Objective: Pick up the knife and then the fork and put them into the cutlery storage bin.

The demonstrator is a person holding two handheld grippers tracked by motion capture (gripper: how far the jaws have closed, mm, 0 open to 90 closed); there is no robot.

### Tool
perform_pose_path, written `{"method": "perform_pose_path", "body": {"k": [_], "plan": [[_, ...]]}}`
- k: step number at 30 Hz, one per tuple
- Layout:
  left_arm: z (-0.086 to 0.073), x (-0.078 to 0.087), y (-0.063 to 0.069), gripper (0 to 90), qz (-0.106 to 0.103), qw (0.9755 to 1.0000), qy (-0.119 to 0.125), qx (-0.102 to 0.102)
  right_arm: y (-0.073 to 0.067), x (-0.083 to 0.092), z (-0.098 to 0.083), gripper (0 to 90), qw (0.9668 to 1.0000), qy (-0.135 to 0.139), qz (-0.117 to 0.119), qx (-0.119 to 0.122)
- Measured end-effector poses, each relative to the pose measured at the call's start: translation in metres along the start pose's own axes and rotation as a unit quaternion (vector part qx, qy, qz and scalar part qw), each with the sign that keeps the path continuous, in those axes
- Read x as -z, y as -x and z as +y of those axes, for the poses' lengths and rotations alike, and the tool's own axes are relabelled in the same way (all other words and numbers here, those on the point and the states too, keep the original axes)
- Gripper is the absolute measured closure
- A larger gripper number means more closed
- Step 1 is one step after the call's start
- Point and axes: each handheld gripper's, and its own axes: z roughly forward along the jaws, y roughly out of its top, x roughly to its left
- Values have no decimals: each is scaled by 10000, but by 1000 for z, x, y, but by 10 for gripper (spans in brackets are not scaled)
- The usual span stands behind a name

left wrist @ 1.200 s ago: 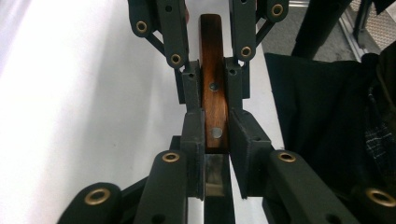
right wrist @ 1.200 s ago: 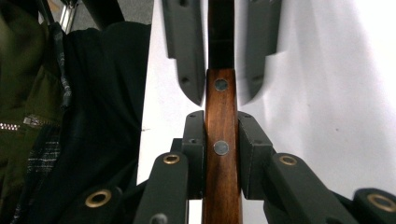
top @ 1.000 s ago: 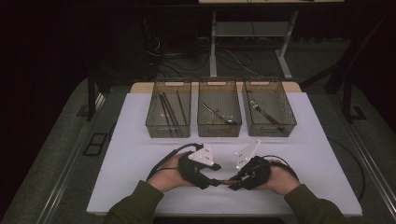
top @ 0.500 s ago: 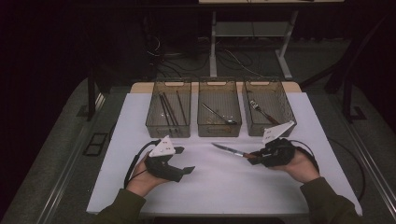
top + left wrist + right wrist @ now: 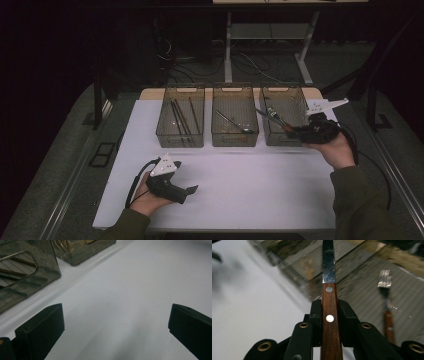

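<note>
High view: your work surface is the white-topped desk (image 5: 240, 190), with three smoked transparent plastic bins in a row at its far edge. The left bin (image 5: 181, 116) holds dark rods, the middle bin (image 5: 235, 115) a spoon, and the right bin (image 5: 286, 116) a wooden-handled fork (image 5: 387, 302). Your right gripper (image 5: 314, 131) hovers at the near right corner of the right bin, its jaws clamped on the wooden-handled table knife (image 5: 329, 290), blade pointing over the bin. Judged step: deposit the knife there. Carry the blade fully inside the rim, lower it beside the fork, level it along the bin's length, then release; a high drop may bounce. Your left gripper (image 5: 172, 184) rests low over the near desk, jaws just opened wide, nothing between them.
</note>
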Motion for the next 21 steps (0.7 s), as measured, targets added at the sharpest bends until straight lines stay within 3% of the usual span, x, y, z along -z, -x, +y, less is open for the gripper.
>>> {"method": "perform_pose_path", "body": {"k": [6, 10, 18, 19, 21], "plan": [[0, -2, 1, 0, -15, 10000, -13, 1, 33, -8, 11, 755, 9976, 4, -461, -521], [1, -2, 1, 0, -29, 10000, 3, -12, 54, -19, 13, 755, 9934, -9, -845, -778], [2, -2, 1, 0, -71, 10000, 19, -16, 79, -55, 5, 748, 9862, -407, -1065, -1204], [2, -2, 1, 0, -89, 10000, 14, -4, 80, -60, 3, 734, 9860, -458, -1045, -1213], [2, -3, 2, 0, -102, 9999, -13, -4, 79, -65, 3, 586, 9848, -430, -1200, -1183]]}}
